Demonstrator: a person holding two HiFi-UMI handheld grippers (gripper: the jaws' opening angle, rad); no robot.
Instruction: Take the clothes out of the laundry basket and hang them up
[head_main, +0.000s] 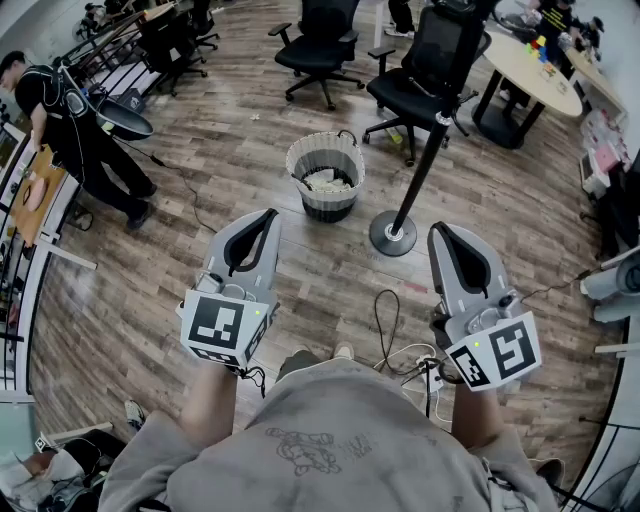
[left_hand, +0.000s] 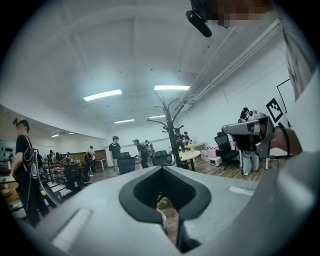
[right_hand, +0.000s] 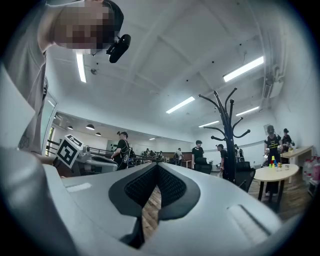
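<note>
A white woven laundry basket (head_main: 325, 150) stands on the wooden floor ahead of me, with pale clothes (head_main: 328, 182) inside. Just right of it rises a black coat stand, its round base (head_main: 393, 233) on the floor; its hooked top shows in the left gripper view (left_hand: 170, 112) and in the right gripper view (right_hand: 226, 125). My left gripper (head_main: 268, 215) is held level, short of the basket, jaws together and empty. At the same height my right gripper (head_main: 440, 230) sits near the stand's base, also shut with nothing in it.
Black office chairs (head_main: 320, 45) (head_main: 430, 70) stand behind the basket. A round table (head_main: 535, 70) is at the far right. A person in black (head_main: 70, 130) bends by a railing at the left. Cables (head_main: 395, 340) lie on the floor near my feet.
</note>
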